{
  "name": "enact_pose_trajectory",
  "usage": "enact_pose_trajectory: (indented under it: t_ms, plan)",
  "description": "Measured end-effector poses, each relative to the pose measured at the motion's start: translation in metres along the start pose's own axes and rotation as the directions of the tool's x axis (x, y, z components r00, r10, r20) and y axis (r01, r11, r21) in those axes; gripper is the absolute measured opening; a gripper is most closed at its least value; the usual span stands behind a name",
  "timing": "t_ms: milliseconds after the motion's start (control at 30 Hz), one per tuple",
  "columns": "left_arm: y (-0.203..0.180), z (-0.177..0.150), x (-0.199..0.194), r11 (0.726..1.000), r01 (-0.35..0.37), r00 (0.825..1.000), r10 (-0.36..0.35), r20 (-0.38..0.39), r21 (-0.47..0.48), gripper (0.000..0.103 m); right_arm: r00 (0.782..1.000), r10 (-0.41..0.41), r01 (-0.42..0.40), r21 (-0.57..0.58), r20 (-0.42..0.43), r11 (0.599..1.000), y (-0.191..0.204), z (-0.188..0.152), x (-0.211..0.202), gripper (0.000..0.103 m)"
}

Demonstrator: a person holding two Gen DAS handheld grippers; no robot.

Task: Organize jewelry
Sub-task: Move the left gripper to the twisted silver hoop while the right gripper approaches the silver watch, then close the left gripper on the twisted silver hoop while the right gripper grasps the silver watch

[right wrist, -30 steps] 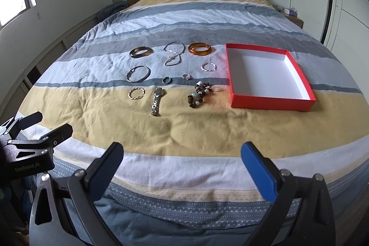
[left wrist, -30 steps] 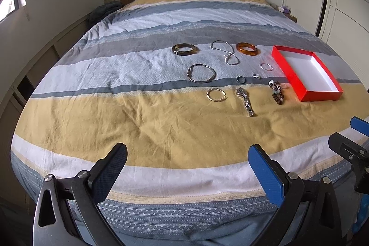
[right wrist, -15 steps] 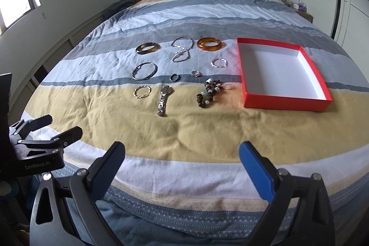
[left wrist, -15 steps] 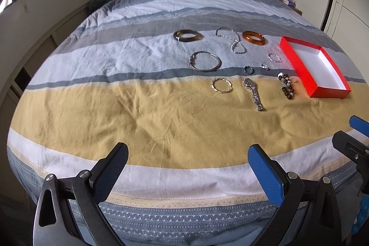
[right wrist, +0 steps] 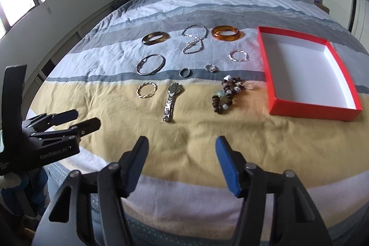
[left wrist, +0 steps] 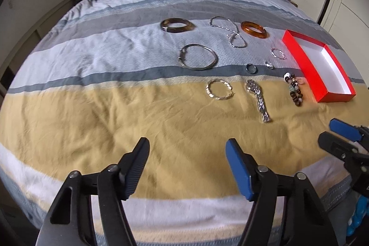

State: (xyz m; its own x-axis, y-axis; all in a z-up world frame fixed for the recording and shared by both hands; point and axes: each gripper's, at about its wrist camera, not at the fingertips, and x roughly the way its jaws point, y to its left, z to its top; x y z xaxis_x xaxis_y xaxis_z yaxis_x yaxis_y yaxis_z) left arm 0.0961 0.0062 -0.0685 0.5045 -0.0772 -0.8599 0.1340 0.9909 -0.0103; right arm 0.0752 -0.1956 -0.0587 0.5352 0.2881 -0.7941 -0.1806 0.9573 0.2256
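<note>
Hovering above the near yellow band of the bed (left wrist: 96, 117), the left gripper (left wrist: 186, 165) shows its fingers (left wrist: 237, 167) part open with nothing between them; the jaws have just been closing, and they touch nothing. Ahead of the fingers, well apart, lies the jewelry: two thick bangles, one dark bangle (left wrist: 177, 25) and one amber bangle (left wrist: 254, 29); one silver chain (left wrist: 228, 32); one large thin hoop (left wrist: 198, 57); one twisted bracelet (left wrist: 218, 89); one small pink bracelet (left wrist: 278, 53); two rings, a dark ring (left wrist: 251, 68) and a silver ring (left wrist: 269, 64); one watch (left wrist: 257, 99); and one beaded bracelet (left wrist: 294, 90). One red box (left wrist: 306, 61), open and white inside, sits to the right of the beads, apart from them. The right gripper (left wrist: 339, 137) enters at the right edge.

From the right wrist view, the right gripper (right wrist: 182, 160) also hangs over the yellow band, its fingers (right wrist: 224, 163) part open and empty; its jaws too have just been closing. The count matches: dark bangle (right wrist: 155, 38), amber bangle (right wrist: 227, 33), silver chain (right wrist: 193, 38), large thin hoop (right wrist: 151, 64), twisted bracelet (right wrist: 147, 89), small pink bracelet (right wrist: 238, 55), dark ring (right wrist: 185, 72), silver ring (right wrist: 211, 68), watch (right wrist: 171, 100), beaded bracelet (right wrist: 227, 93). The watch lies nearest, ahead and slightly left of the fingers. The red box (right wrist: 313, 108) stands ahead to the right. The left gripper (right wrist: 76, 119) shows at the left edge, clear of the bed.
</note>
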Motion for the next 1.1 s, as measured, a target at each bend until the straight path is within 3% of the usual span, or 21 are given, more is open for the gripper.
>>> enact_pose_trajectory:
  t_ms: [300, 767, 900, 1100]
  plan:
    - [-0.012, 0.033, 0.043, 0.995, 0.088, 0.996, -0.087, -0.026, 0.037, 0.059, 0.999, 0.025, -0.025, -0.014, -0.029, 1.0, -0.005, 0.015, 0.032, 0.044]
    - [-0.024, 0.059, 0.091, 0.987, 0.122, 0.991, -0.116, -0.063, 0.109, 0.056, 0.998, 0.032, -0.034, -0.039, -0.058, 0.999, -0.009, 0.029, 0.064, 0.043]
    - [-0.019, 0.063, 0.098, 0.987, 0.121, 0.991, -0.115, -0.062, 0.104, 0.039, 0.997, 0.039, -0.043, -0.048, -0.072, 0.998, -0.006, 0.031, 0.073, 0.043]
    - [0.0, 0.06, 0.093, 0.988, 0.133, 0.991, -0.13, -0.042, 0.082, 0.039, 0.995, 0.058, -0.064, -0.072, -0.081, 0.995, 0.005, 0.04, 0.09, 0.043]
